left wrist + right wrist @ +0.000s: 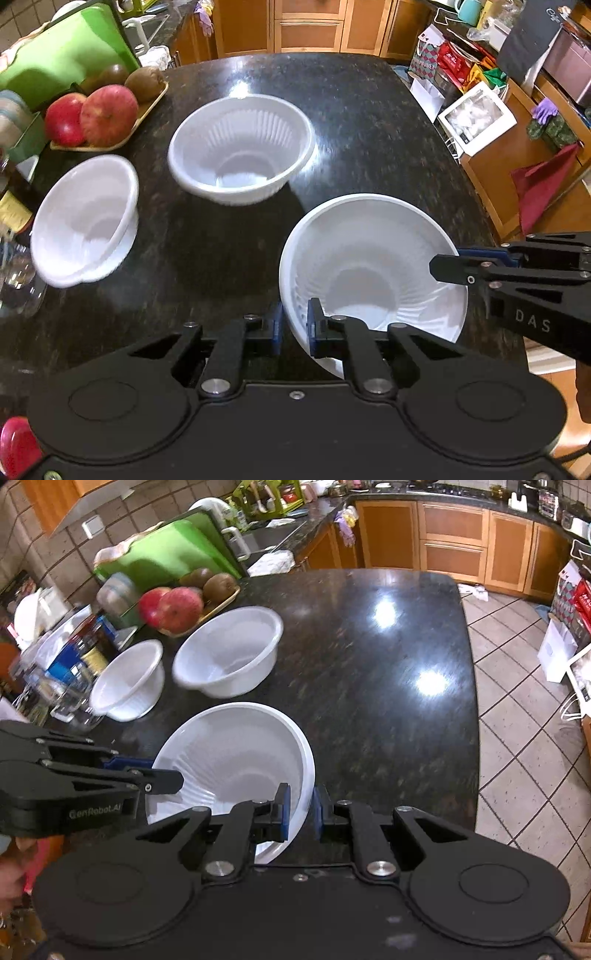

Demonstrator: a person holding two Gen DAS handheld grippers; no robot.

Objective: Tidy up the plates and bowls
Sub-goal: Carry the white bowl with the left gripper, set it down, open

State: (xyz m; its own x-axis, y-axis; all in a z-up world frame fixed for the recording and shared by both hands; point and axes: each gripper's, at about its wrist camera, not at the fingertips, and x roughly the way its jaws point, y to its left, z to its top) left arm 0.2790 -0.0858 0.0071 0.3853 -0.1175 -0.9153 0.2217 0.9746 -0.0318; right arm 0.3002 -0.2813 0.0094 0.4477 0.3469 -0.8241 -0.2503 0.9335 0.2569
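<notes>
White bowl (369, 266) rim pinched by both tongs; far bowls blurred.

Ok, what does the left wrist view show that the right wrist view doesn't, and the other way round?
Only the left wrist view: the left gripper head-on, its fingers pinching the held bowl's near rim, plus a red cloth beside the counter.

Only the right wrist view: the right gripper pinching the opposite rim, and the tiled floor.

Both: the bowl held two-handed, two more white bowls, the fruit tray and the dark counter.
</notes>
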